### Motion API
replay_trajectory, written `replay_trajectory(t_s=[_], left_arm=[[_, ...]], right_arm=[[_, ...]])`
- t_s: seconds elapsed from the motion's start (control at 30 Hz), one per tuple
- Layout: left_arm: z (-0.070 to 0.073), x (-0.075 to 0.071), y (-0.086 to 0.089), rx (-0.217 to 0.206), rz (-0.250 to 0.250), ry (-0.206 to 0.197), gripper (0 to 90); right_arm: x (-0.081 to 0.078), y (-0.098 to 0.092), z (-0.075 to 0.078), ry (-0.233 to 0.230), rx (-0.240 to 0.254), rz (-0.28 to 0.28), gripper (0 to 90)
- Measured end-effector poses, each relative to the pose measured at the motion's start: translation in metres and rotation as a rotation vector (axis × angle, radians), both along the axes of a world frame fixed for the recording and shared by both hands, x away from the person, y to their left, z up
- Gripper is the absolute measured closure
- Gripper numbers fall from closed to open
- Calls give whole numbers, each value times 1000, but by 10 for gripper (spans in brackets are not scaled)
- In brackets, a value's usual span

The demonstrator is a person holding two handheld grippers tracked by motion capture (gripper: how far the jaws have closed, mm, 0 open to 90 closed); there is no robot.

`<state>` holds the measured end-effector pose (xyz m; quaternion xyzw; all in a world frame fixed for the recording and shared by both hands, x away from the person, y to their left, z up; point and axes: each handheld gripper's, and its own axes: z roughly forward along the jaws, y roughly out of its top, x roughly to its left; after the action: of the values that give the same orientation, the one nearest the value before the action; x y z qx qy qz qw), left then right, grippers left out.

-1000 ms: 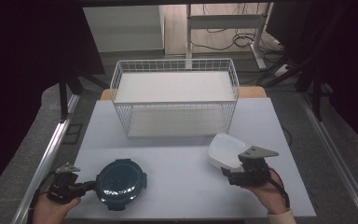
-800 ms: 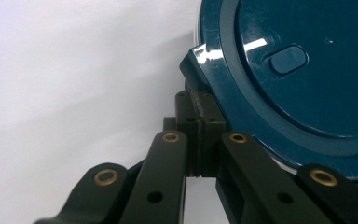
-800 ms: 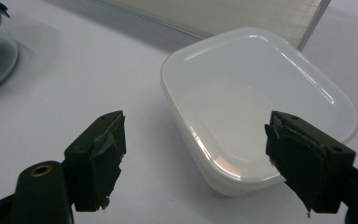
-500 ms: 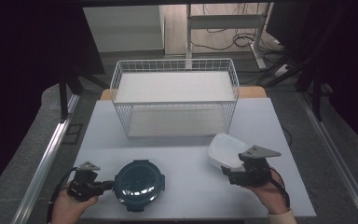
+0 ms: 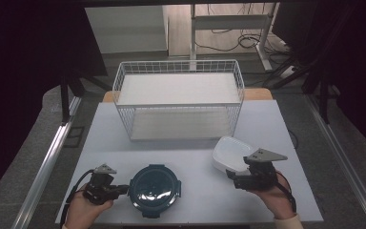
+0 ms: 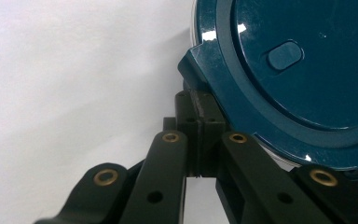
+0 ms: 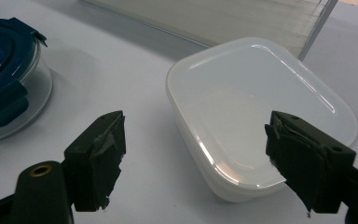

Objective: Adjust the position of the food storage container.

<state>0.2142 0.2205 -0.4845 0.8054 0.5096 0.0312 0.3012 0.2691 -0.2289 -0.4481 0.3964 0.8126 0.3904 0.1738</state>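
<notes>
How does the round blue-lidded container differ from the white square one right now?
The round container has a dark blue clip-on lid over a clear body; the white container is translucent, squarish with rounded corners, under a matching pale lid. The round one sits at the left gripper, whose fingers are shut at its rim; the white one lies ahead of the right gripper, open. Both rest lidded on the table before the wire basket.
</notes>
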Motion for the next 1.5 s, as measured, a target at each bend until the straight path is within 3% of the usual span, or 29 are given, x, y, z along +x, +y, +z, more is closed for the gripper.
replay_trajectory(t_s=[0.5,0.7,1.03,1.5], left_arm=[[3,8,-30,15,-65,6,900],[3,9,-38,9,-89,12,900],[3,8,-50,-37,-128,29,900],[3,10,-65,-42,-157,24,900]], right_arm=[[-1,0,1,1,2,-5,193],[-1,-2,2,0,-1,-7,194],[-2,-1,1,4,0,-7,193],[-2,-1,1,5,0,-9,193]])
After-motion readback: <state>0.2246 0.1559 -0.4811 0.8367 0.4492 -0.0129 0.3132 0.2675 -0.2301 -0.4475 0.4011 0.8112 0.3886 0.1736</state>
